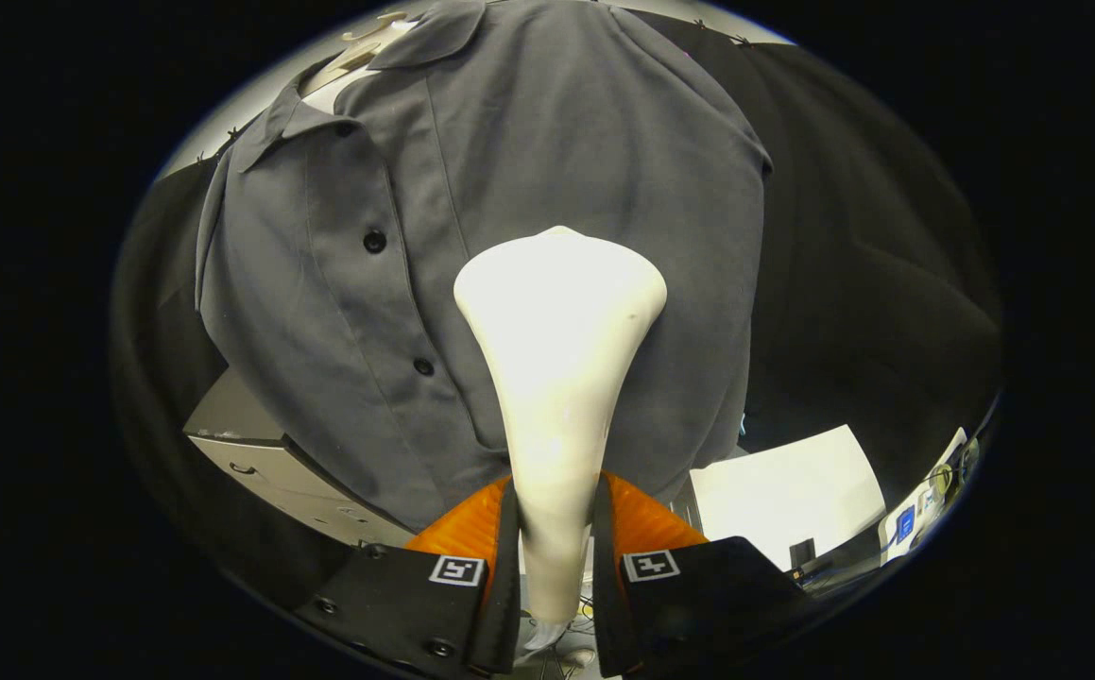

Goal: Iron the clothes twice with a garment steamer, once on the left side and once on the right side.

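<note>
**Steamer head pressed toward a hanging grey shirt**

The gripper [555, 529] has both fingers clenched on the slim handle of a pale garment steamer [558, 378], which rises from between them and widens into a flat head. Just beyond the head hangs a grey button-front shirt [547, 170] on a hanger, collar at the top. The head sits beside the row of dark buttons [374, 242], over the panel on the far side from them; whether it touches the cloth cannot be told.

To do this pass well, it seems best to keep the head flat to the fabric and travel slowly along one panel, steering clear of the buttons.

No brand or readable writing shows on the steamer or the shirt. Square coded markers [457, 570] sit on the fingers, carrying patterns and no words.
</note>
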The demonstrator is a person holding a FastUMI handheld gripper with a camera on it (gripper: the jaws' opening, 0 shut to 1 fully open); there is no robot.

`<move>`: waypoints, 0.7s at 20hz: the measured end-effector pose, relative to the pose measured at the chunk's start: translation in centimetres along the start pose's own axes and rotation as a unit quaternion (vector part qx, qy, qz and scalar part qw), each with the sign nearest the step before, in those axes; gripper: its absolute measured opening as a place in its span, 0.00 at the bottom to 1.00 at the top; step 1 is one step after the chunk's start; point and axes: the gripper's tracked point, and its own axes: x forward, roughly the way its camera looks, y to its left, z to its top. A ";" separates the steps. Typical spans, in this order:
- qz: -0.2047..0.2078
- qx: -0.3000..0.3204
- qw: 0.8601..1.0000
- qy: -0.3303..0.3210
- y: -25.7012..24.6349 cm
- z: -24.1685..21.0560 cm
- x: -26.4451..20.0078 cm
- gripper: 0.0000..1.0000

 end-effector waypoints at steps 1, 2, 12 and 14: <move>0.000 0.001 1.000 0.004 -0.2 -0.4 0.2 0.40; 0.000 0.002 1.000 0.009 -0.2 -0.9 0.4 0.40; 0.002 0.008 0.998 0.054 -1.0 -5.3 3.1 0.40; 0.002 0.010 0.998 0.062 -1.2 -6.2 3.5 0.40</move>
